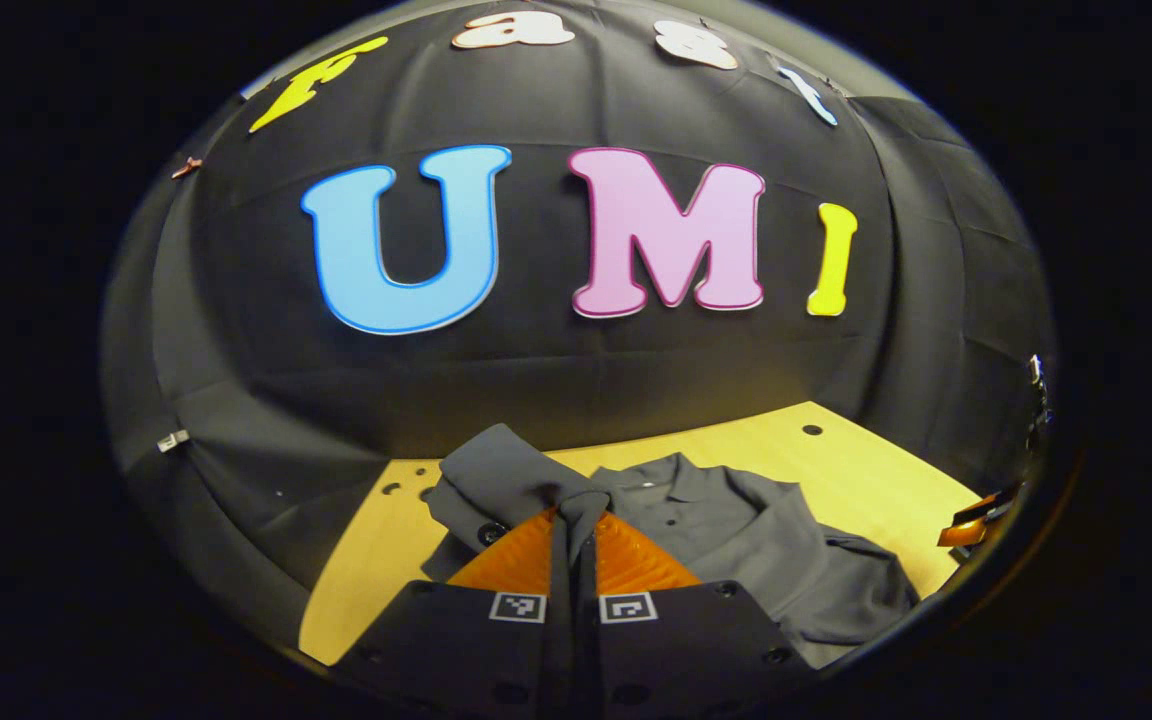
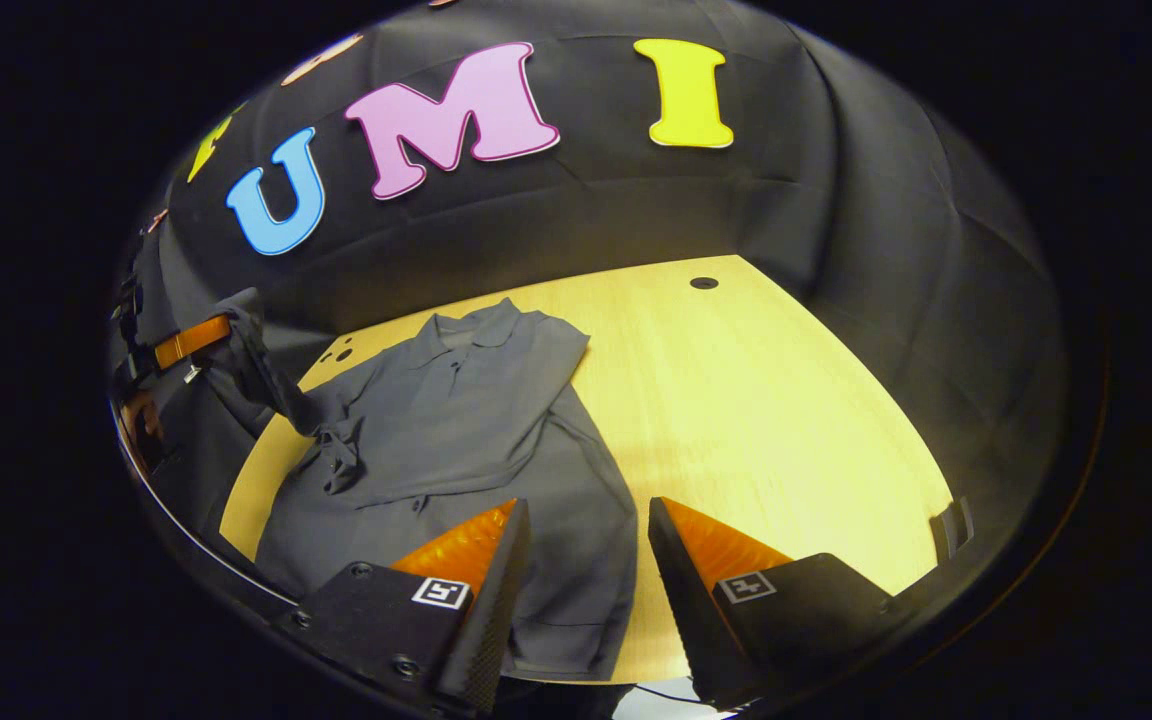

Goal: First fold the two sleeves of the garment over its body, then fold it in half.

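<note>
We see left gripper [image 1: 573,520] fingers clenched on a lifted grey sleeve [image 1: 501,470], right gripper [image 2: 586,520] fingers released, spread above shirt [image 2: 456,420] on table [image 2: 756,400].

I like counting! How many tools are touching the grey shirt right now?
1. The left tool is shut on the shirt's left sleeve, lifting it off the wooden table. The right tool hangs open above the shirt, touching nothing.
</note>
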`<state>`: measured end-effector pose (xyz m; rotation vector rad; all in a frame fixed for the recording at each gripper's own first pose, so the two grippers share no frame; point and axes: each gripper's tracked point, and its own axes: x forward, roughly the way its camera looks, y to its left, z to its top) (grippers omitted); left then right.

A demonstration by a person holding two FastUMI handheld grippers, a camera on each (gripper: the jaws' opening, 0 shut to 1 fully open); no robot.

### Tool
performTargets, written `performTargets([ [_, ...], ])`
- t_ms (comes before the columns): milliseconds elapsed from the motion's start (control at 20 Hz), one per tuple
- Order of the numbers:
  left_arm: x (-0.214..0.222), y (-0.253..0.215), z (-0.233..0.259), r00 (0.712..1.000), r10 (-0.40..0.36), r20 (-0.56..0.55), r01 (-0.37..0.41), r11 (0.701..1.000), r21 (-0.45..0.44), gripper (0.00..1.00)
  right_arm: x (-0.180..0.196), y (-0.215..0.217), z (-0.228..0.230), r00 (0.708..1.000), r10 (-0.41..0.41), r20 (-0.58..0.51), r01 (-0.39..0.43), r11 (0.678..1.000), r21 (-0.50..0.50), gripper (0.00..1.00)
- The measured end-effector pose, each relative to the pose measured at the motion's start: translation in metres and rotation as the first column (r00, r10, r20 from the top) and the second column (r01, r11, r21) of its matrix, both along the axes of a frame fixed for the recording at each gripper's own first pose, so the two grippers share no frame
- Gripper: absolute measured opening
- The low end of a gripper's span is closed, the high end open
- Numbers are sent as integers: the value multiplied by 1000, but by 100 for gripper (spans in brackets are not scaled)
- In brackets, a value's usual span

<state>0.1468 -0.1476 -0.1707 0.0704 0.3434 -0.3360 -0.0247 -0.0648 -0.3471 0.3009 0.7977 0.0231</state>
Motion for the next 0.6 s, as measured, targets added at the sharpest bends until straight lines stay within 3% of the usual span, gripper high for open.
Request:
performTargets([
  [250, -4, -56, -28, 997, -56, -50, 56, 998, 4, 5, -2, -26, -12, 1000, -14, -14, 14, 1000, 0, 75],
  [600, -10, -104, -86, 987, -76, -144, 83, 996, 44, 5, -3, -44, -37, 998, 6, -58, -5, 1000, 10, 75],
])
